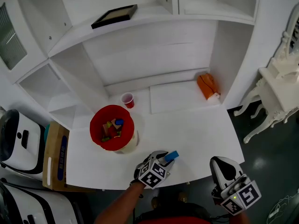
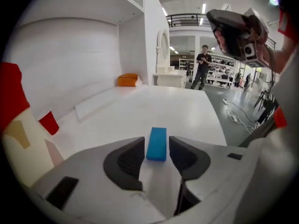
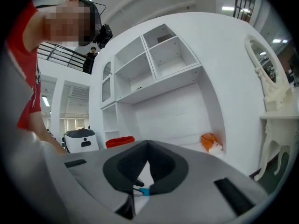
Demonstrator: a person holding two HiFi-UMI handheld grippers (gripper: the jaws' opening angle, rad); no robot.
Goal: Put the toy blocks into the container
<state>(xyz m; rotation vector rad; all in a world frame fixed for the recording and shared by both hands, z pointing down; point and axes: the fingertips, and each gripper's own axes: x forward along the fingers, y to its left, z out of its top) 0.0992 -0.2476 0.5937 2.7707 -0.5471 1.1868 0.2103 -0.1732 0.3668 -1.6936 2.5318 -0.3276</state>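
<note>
Left gripper [image 1: 167,160]: low centre of the head view, on the white table [image 1: 196,129] near its front edge. Jaws stand apart. The blue block [image 2: 156,143] lies flat on the table between the pads, long side running along the jaws. In the left gripper view I see a thin gap at each side, so the pads are not pressing on it.

Right gripper [image 3: 147,146]: lower right of the head view, off the table's front edge. Jaws together, nothing between them.

Red container [image 1: 96,126]: left of centre in the head view, on the table, up and to the left of the blue block and well apart from it. Several coloured blocks [image 1: 113,126] already lie inside.

Other items: a small red cup [image 1: 127,100] stands just above the container in the head view. An orange object [image 1: 207,86] lies at the back right of the table. A black frame [image 1: 114,16] lies on the shelf at upper left.
</note>
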